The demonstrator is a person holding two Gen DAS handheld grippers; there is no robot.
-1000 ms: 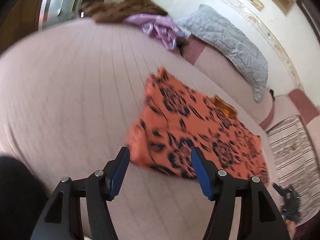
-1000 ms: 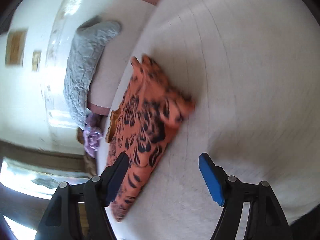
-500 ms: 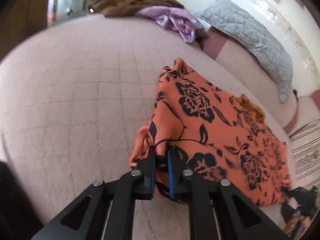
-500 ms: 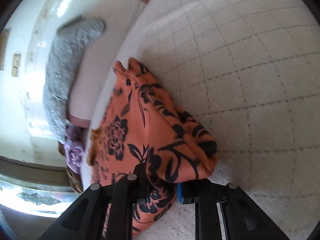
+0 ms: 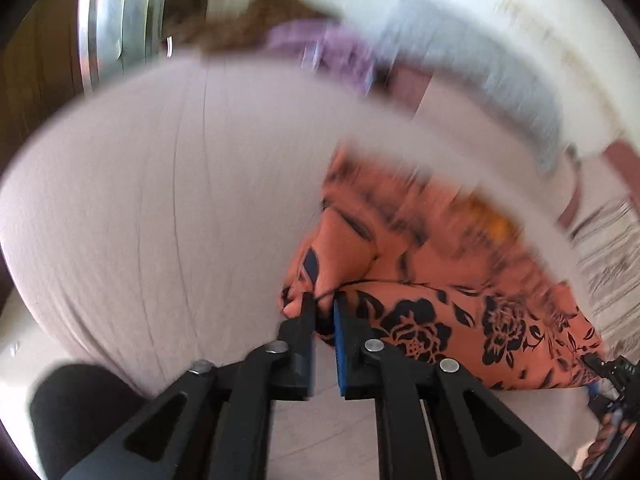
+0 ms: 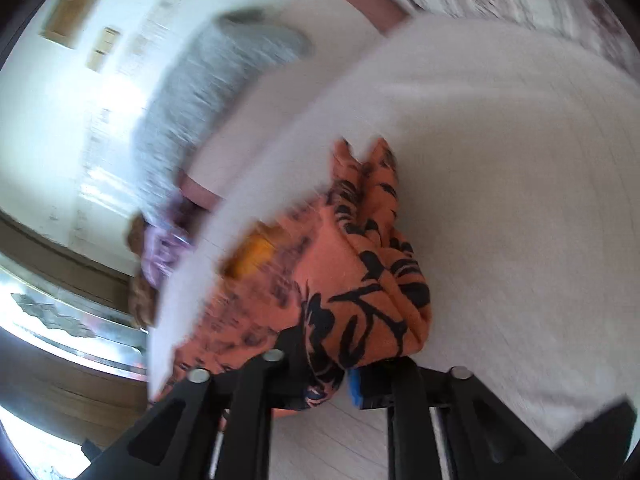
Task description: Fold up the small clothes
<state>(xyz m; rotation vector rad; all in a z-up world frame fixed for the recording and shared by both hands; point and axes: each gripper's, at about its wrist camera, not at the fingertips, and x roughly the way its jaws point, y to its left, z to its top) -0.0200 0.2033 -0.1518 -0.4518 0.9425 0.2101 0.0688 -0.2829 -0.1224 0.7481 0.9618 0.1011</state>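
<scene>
left wrist: tool (image 5: 323,305) grips garment (image 5: 432,280)

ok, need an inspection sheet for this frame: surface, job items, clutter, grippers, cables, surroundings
Surface: pale quilted bed cover, blurred by motion.
Job's things: orange cloth with black flowers, its near edge bunched and raised off the cover.
Clutter: purple garment and brown cloth at the bed's far end; small yellow-orange item by the cloth, too blurred to name.
Grippers: left gripper has a corner of the cloth between its jaws, which are opening. Right gripper has a thick bunched fold between its jaws, also opening.
Cables: nothing seen.
Surroundings: grey pillow, white wall, striped rug.
</scene>
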